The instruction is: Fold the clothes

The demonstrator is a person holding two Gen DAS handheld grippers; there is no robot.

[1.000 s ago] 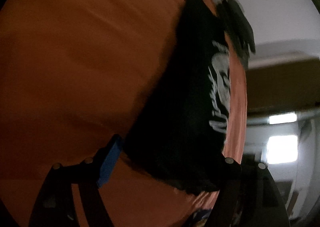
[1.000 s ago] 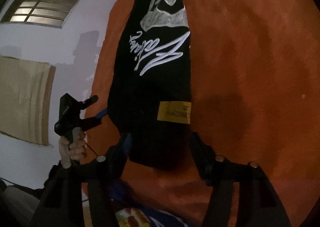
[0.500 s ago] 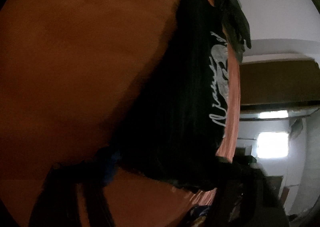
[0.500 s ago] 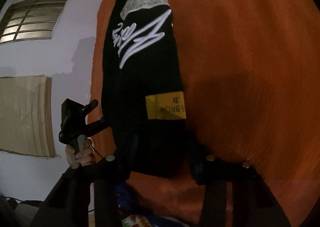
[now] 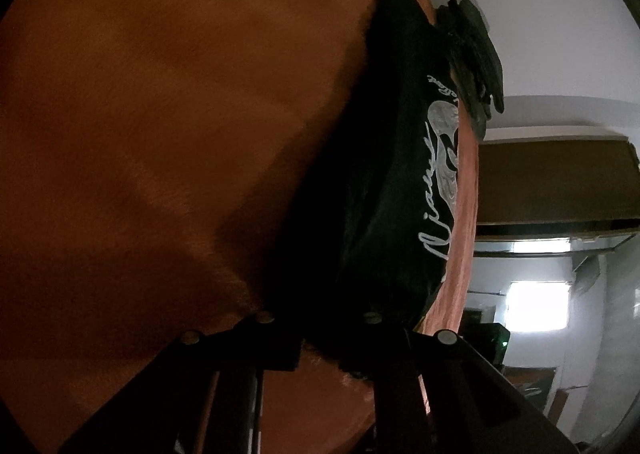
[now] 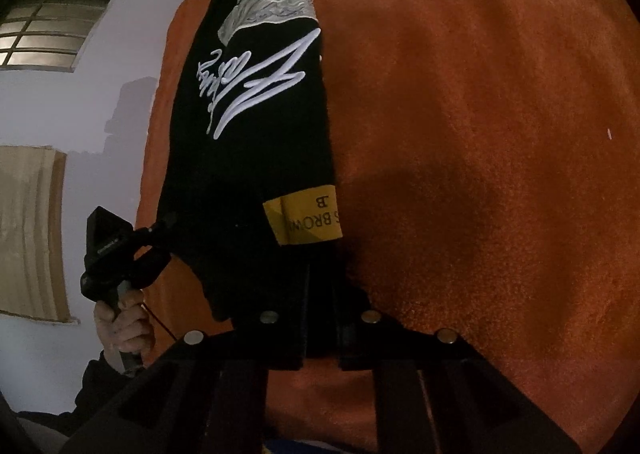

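Observation:
A black shirt [image 5: 380, 174] with white script print lies on an orange blanket [image 5: 160, 114]. At its near edge my left gripper [image 5: 320, 338] has its jaws closing, nearly together, with black cloth pinched between them. In the right wrist view the same shirt [image 6: 248, 158] shows a yellow label [image 6: 306, 218] near its hem. My right gripper [image 6: 320, 318] is closing on the hem just below that label, with cloth between its dark fingers. The left gripper [image 6: 170, 224] also shows there, at the shirt's left edge, held by a hand [image 6: 124, 318].
The orange blanket [image 6: 480, 134] spreads wide to the right of the shirt. A dark bundle of clothing [image 5: 472, 54] lies at the blanket's far edge. Pale walls, a barred window [image 6: 52, 26] and a brown cabinet [image 5: 552, 182] stand beyond the bed.
Both grippers' jaws have come from wide apart to nearly together on the shirt's near edge. The blue pads are now hidden by cloth. The hands have barely moved.

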